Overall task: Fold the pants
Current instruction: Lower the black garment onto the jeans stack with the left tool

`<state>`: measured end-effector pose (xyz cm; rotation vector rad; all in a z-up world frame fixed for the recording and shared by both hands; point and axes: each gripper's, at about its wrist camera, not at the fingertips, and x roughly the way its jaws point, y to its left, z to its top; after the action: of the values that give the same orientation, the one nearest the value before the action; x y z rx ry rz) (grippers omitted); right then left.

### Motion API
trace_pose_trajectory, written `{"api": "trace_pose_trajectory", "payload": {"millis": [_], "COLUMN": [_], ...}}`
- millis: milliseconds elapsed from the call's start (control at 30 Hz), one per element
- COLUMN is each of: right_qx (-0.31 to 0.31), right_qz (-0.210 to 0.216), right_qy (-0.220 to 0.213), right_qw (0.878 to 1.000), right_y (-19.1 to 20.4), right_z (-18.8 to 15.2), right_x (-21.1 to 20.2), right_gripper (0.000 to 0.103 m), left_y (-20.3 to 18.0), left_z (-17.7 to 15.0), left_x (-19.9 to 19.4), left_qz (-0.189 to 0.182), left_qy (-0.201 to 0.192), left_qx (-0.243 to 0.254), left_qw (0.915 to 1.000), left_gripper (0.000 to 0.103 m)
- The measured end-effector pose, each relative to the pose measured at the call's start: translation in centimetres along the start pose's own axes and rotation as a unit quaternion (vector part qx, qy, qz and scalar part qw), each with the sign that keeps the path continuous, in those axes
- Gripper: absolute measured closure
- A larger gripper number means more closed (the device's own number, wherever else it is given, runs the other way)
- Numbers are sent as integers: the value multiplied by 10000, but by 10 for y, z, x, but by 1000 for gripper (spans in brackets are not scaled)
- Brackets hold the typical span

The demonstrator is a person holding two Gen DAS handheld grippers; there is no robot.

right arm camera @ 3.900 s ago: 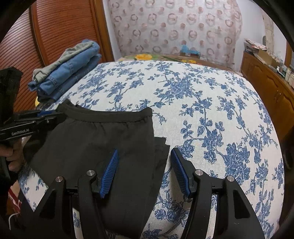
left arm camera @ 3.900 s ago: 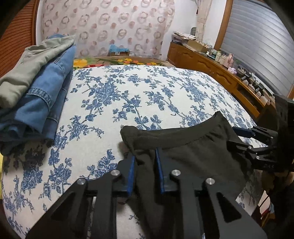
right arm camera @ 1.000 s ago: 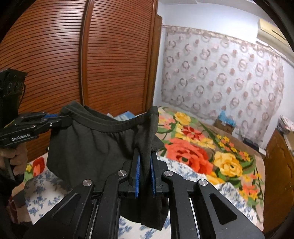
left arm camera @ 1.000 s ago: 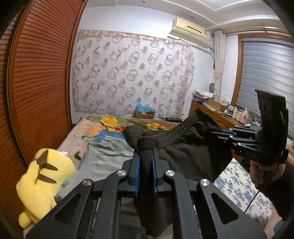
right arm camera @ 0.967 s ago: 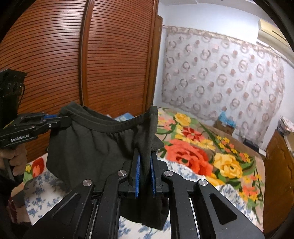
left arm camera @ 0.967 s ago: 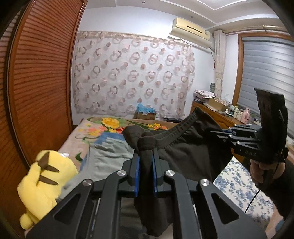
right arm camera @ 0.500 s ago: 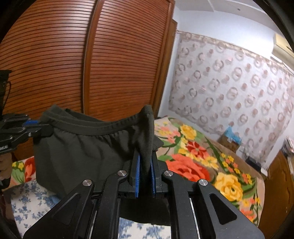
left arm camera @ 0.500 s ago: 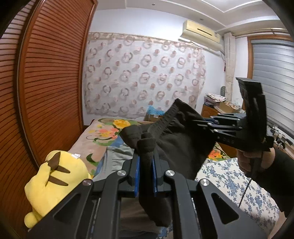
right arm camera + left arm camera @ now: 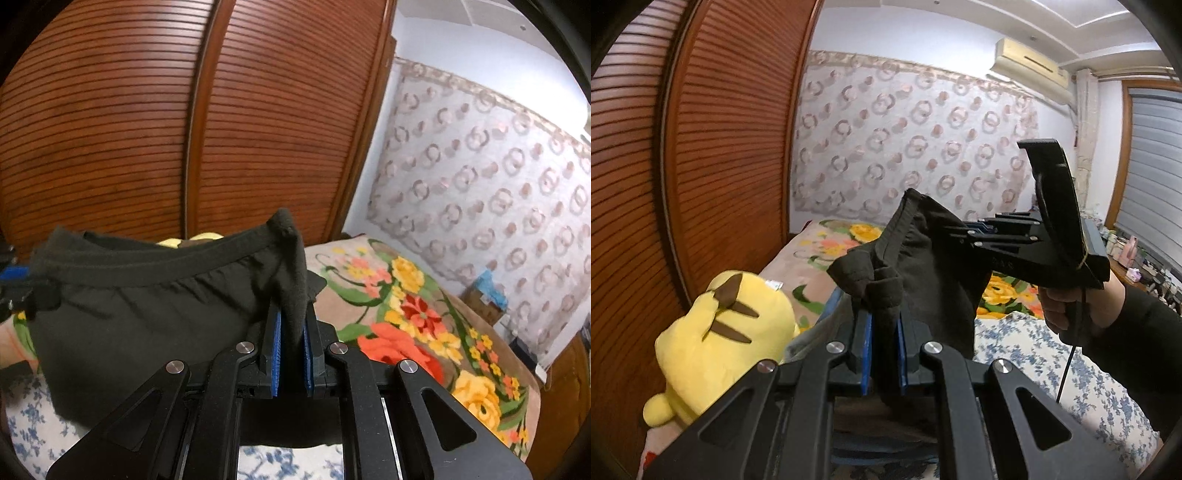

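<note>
Bedroom with slatted wooden doors (image 9: 147,129); black pants (image 9: 147,325) hang above the bed (image 9: 424,317), waistband pinched at each end by the left hand-held gripper (image 9: 882,354) and right hand-held gripper (image 9: 291,354), both clamped tight.

You get soft, even indoor light, brightest on the white wall (image 9: 905,33). The wardrobe (image 9: 147,110) bows and smears toward dark, vignetted corners; everything looks slightly soft.
</note>
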<state>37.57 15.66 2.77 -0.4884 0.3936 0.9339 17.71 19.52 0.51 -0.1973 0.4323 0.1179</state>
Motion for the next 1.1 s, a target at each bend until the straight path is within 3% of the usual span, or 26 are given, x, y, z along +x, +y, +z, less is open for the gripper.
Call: {"api": "trace_pose_trajectory", "payload": {"millis": [400,533,667,867,1000,1100], "right_qx": [166,352,552,616,595,826], "right_qz": [257,144,233,781,426,389], "right_qy": [185,205,118,407,790,808], "right_qw": [9994,9991,9981,9942,9942,9925], "right_y": [11,7,-1,0,-1,-12], "right_z": [6,8,7,-9,-24,-32], "right_x": [32,35,27,25,47,55], "right_gripper": [96,80,78,78,78,81], "left_y": [8,10,13,18,18,19], "left_z": [-19,-22,-26,-33,-37,-38], "left_x": [4,9,11,15,17,18], "left_qz": [118,158,197,301,343,370], "left_qy": [143,246,267,362,429,468], "left_qx": [-205,-281,-297,-372,-365,-354], "left_qw": [9996,9992,9990,9982,9978,9976], "left_gripper": [94,94,94,94,94,93]}}
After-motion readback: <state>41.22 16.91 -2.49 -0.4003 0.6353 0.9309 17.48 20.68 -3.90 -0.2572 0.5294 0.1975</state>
